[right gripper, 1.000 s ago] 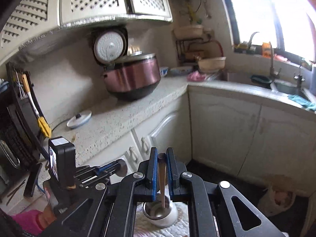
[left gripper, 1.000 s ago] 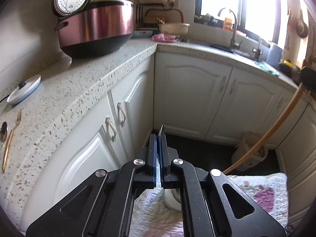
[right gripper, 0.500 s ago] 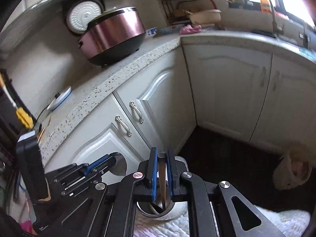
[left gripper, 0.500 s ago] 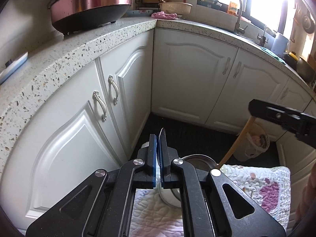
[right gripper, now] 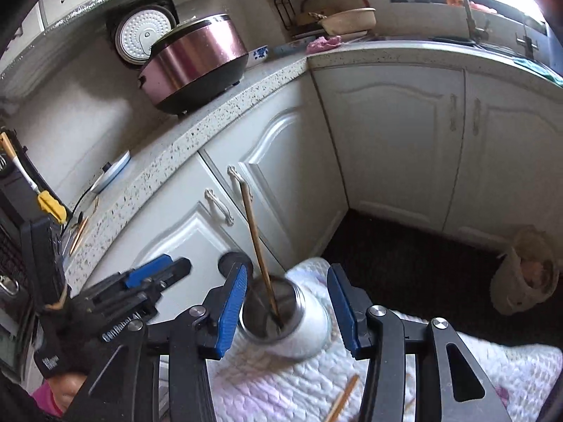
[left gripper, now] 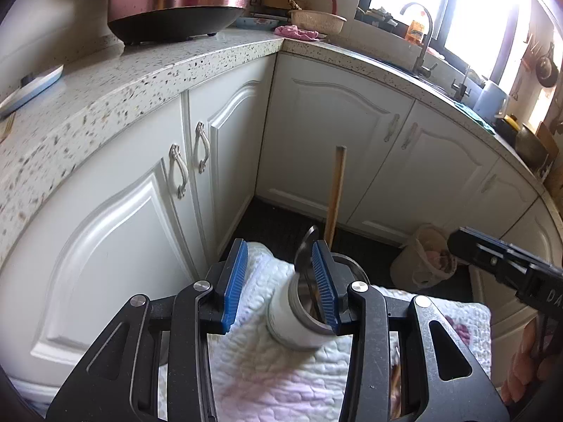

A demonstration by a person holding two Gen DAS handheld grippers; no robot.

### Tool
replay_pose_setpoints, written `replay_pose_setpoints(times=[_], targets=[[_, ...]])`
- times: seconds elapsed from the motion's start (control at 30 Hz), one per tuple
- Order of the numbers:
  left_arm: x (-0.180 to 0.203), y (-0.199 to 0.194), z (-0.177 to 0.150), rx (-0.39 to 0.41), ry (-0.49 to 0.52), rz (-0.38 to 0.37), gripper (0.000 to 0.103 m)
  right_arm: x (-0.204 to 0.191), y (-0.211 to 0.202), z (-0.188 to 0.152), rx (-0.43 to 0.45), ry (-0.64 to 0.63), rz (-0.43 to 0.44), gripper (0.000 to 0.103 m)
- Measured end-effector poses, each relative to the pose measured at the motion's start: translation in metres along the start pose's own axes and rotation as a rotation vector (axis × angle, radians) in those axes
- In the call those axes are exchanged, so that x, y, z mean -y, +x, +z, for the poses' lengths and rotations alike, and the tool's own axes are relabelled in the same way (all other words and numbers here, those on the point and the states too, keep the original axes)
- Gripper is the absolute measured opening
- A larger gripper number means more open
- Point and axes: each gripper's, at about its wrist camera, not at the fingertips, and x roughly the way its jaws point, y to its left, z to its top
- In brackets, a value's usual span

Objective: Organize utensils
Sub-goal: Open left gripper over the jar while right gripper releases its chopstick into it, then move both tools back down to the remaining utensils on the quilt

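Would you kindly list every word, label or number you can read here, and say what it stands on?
"GenRobot AI": on the body of the left tongs, whose jaws are opening with the spoon loose between them.
"DA", cut off by the frame edge: on the right tongs, whose jaws are opening astride the cup.
Second mark on the left tongs' body: blurred.
Orange packet by the window: too small.

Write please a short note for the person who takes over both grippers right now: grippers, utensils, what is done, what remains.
Left gripper: jaws opening, a metal utensil leaning at its right pad, already standing in the cup.
Right gripper: jaws opening around the cup, gripping nothing; the wooden utensil stands free in the cup.
The cup sits on the quilted cloth.
Done: both utensils are in the cup.
Left: a wooden stick lies on the cloth; more gold-coloured utensils lie on the counter.
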Motion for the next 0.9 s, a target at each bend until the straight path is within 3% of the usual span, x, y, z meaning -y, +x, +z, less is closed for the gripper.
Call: replay_pose_setpoints(times=[0.53, 0.9], targets=[[0.037, -0.04, -0.066, -0.025, 0.06, -0.031, 0.038, 0.032, -0.064, -0.091, -0.02, 0.057, -0.155, 0.046], [0.051, -0.05, -0.109, -0.103, 0.066, -0.084, 0.04, 0.059, -0.101, -0.148, -0.073, 0.078, -0.224, 0.047]])
